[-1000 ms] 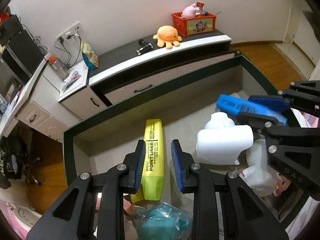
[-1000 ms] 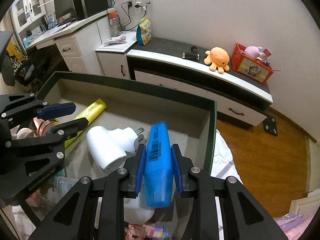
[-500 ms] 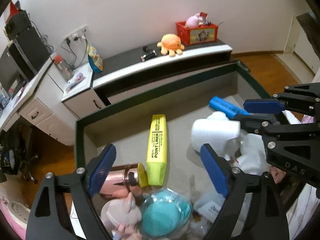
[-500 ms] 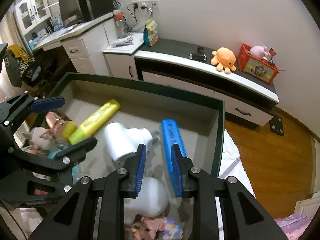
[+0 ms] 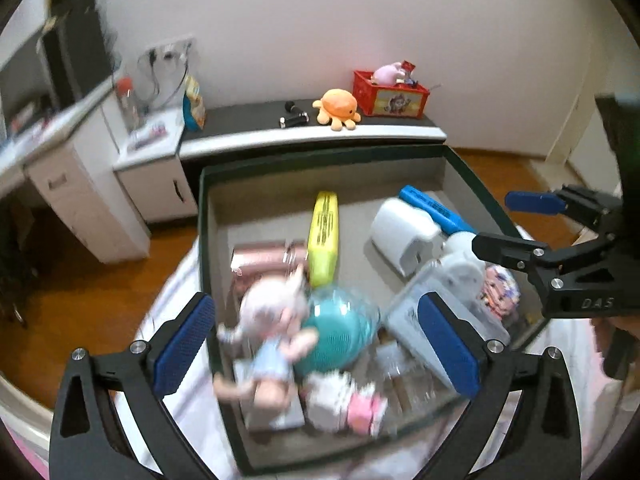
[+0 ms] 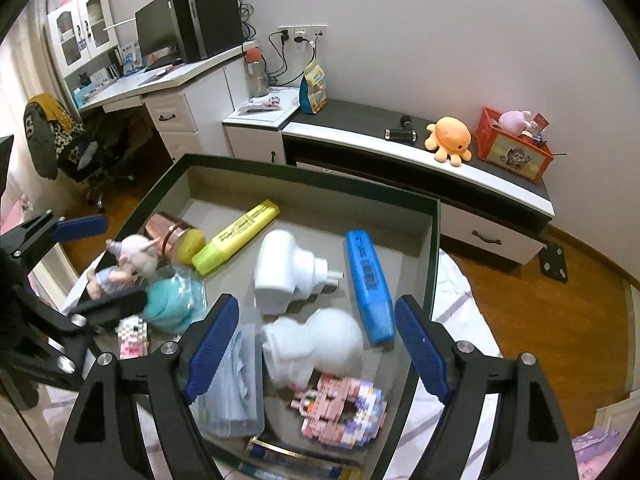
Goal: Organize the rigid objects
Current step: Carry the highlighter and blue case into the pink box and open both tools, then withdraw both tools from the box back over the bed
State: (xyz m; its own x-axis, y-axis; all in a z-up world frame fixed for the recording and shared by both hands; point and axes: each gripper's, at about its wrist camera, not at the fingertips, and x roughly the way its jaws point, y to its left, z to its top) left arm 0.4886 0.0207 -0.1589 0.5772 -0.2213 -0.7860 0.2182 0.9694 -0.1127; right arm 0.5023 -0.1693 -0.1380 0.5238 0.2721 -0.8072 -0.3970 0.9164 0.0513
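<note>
left wrist: above, angled down | right wrist: same | shared: box [image 5: 202, 216]

I see plain white wall [image 6: 440, 32] ahead, wall sockets with cables [image 6: 302, 36] plugged in. Long low white cabinet with dark top [image 6: 400, 152] along wall. White desk with drawers [image 6: 168, 92] at left, carrying black monitor and computer tower [image 6: 200, 20]. Orange-brown wooden floor [image 6: 560, 300]. Even indoor light.
</note>
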